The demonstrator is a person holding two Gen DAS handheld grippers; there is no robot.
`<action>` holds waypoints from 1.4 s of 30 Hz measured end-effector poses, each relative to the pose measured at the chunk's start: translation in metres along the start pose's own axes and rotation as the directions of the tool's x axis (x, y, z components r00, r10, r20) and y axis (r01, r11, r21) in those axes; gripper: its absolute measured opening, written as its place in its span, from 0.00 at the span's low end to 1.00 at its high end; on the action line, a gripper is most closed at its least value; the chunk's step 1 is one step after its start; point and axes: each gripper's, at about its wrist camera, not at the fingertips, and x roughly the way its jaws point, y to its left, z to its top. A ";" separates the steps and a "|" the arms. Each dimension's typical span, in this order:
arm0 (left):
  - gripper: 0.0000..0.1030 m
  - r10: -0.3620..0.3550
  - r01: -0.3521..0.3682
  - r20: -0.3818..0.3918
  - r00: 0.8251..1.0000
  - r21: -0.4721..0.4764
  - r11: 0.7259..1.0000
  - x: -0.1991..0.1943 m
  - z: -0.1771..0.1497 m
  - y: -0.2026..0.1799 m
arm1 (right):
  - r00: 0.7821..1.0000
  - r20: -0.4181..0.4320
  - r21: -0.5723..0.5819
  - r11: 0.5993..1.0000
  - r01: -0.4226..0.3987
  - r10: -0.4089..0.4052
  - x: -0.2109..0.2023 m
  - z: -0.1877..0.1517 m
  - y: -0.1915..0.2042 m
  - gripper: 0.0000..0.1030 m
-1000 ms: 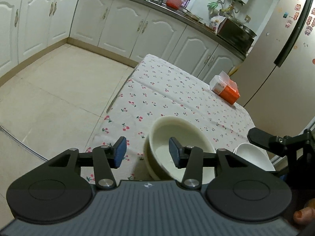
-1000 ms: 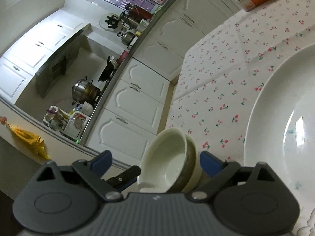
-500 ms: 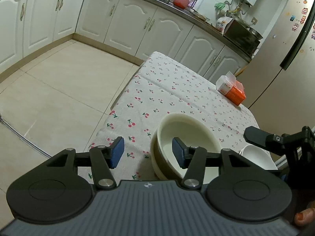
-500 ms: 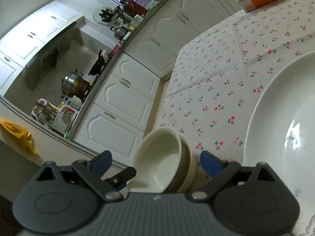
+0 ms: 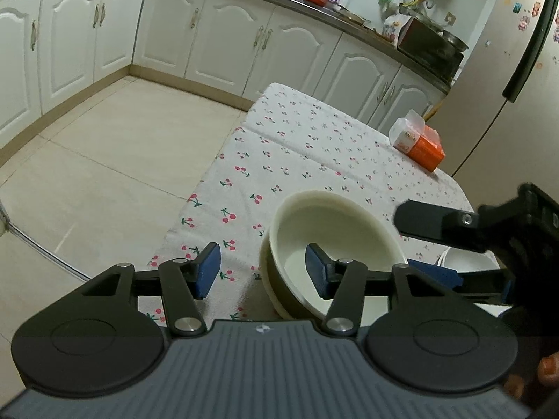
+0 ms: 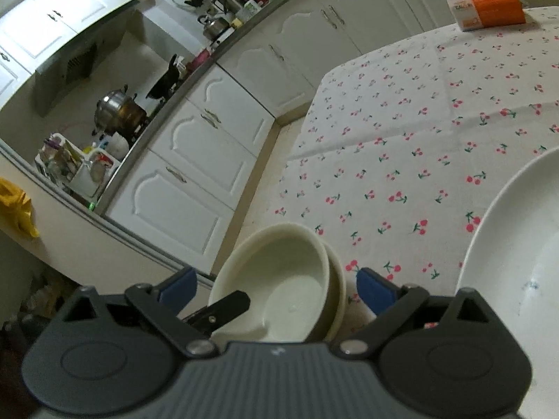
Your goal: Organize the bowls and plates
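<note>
The left gripper is held with jaws spread wide. The right gripper is likewise parted, apparently crossing just beside the left.

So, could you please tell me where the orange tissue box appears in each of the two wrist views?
Left wrist view: the orange tissue box sits right of centre, upper half, at the far right corner of the cherry-print tablecloth.
Right wrist view: it lies in the top right corner, at the far edge of the cloth.
Shared landmark: the stacked cream bowls, low in both views.
</note>
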 end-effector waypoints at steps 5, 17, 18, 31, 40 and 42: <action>0.60 -0.001 0.001 -0.012 1.000 0.002 1.000 0.004 0.002 0.003 | 1.000 -0.009 -0.015 1.000 0.016 -0.016 0.006 0.003 0.002 0.96; 0.49 0.002 -0.002 -0.042 0.999 -0.006 1.000 0.013 0.001 0.003 | 0.996 -0.048 -0.137 0.988 0.067 -0.075 0.024 0.005 0.011 0.79; 0.48 0.000 -0.001 -0.043 0.999 -0.007 1.000 0.014 0.001 0.003 | 0.995 -0.051 -0.145 0.987 0.074 -0.082 0.026 0.005 0.011 0.78; 0.44 -0.011 0.011 -0.028 1.000 -0.021 1.000 0.015 -0.001 0.004 | 0.991 -0.090 -0.108 0.990 0.093 -0.103 0.037 0.001 -0.006 0.61; 0.45 -0.025 0.023 -0.044 0.999 -0.058 0.998 0.013 -0.001 0.008 | 0.991 -0.088 -0.102 0.991 0.090 -0.099 0.037 -0.001 -0.007 0.51; 0.45 -0.034 0.032 -0.045 0.998 -0.061 0.998 0.013 -0.001 0.007 | 0.991 -0.091 -0.097 0.991 0.089 -0.098 0.037 -0.002 -0.007 0.51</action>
